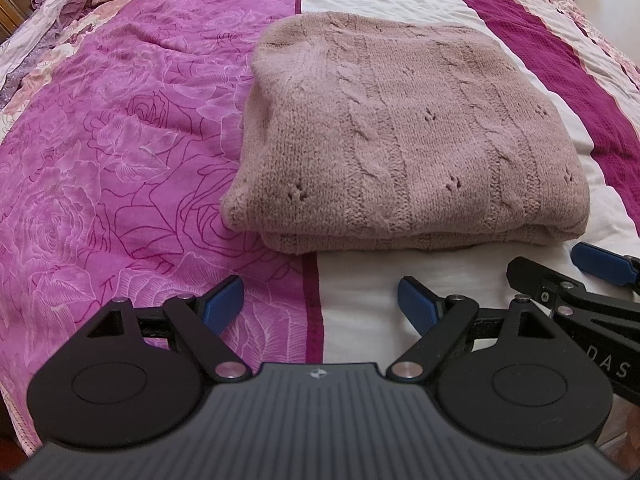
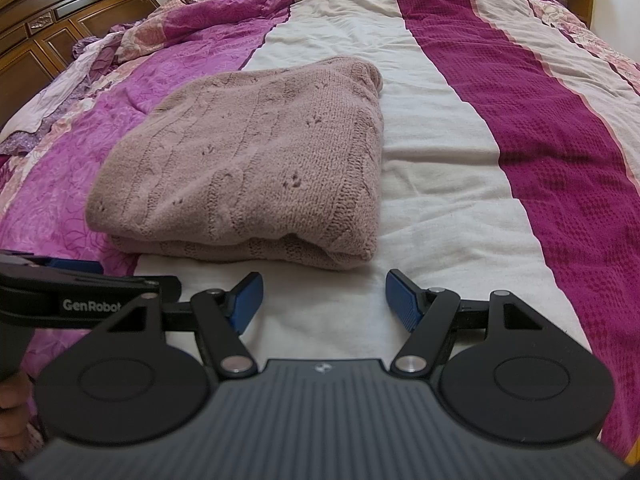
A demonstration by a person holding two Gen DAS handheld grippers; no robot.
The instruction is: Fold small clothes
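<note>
Both the left gripper [image 1: 320, 304] and right gripper [image 2: 324, 300] are spread and empty, the folded sweater [image 1: 400, 140] just ahead on the bedspread [image 1: 120, 160]. Only the right view shows the headboard [image 2: 60, 20].

Bare bedspread [image 2: 460, 184] right of folded sweater [image 2: 248, 168], clear strip at its near edge, rumpled quilt [image 2: 192, 12] behind

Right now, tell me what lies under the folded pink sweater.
The sweater rests on the bedspread, straddling its pink rose-print panel and the white stripe. Its own folded lower layers show along the near edge. Whatever lies directly beneath it is covered.
</note>
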